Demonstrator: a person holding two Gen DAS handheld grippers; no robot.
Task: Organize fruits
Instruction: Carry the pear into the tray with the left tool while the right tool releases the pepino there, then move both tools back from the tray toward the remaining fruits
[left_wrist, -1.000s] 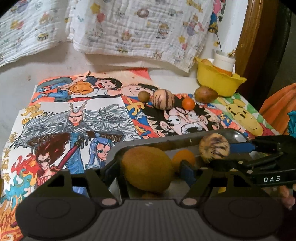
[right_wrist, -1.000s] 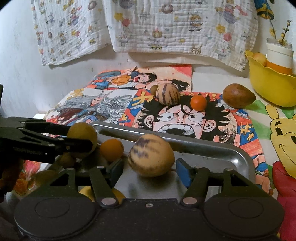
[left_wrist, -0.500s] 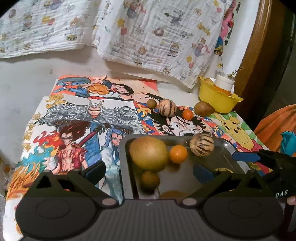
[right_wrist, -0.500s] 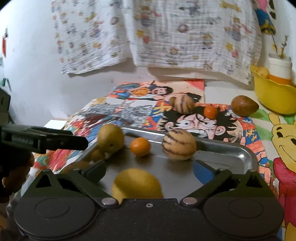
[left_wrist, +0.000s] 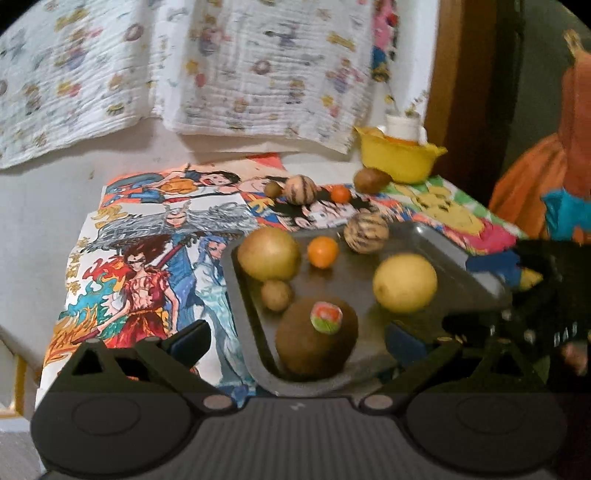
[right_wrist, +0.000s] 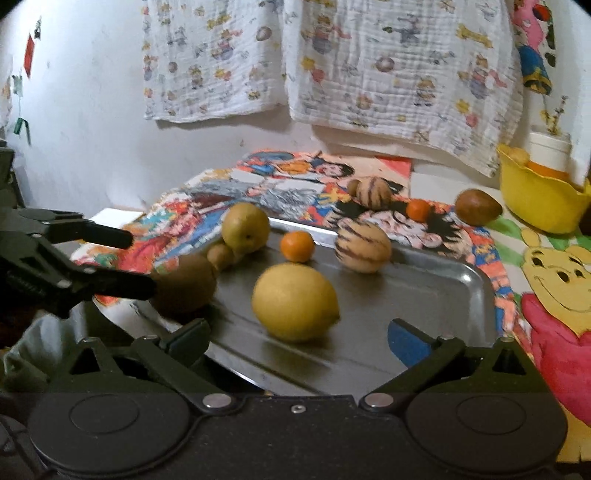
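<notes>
- Six fruits are seen on the metal tray (left_wrist: 436, 240), which lies near on the cartoon-printed cloth (left_wrist: 155, 229): a yellow lemon (right_wrist: 295, 301), a stickered kiwi (left_wrist: 317, 338), a pear (left_wrist: 269, 253), a small orange (left_wrist: 323, 252), a striped melon (right_wrist: 363, 248) and a small brown fruit (left_wrist: 276, 294).
- Four more fruits are left on the cloth beyond the tray: a second striped melon (left_wrist: 300, 189), a second small orange (left_wrist: 340, 194), a brown oval fruit (right_wrist: 477, 206) and a small round brown one (left_wrist: 273, 189).
- The left gripper (left_wrist: 295, 339) and the right gripper (right_wrist: 299, 334) are both spread wide, and nothing is pinched in either.
- The fruits are judged round, smooth and prone to rolling; the kiwi and pear may bruise, so a gentle hold across the widest part is advised.
- The far fruits are lined up close together, so a neighbour could be nudged.
- A yellow bowl (right_wrist: 543, 201) stands far right, just beside the brown oval fruit, and could crowd an approach there.
</notes>
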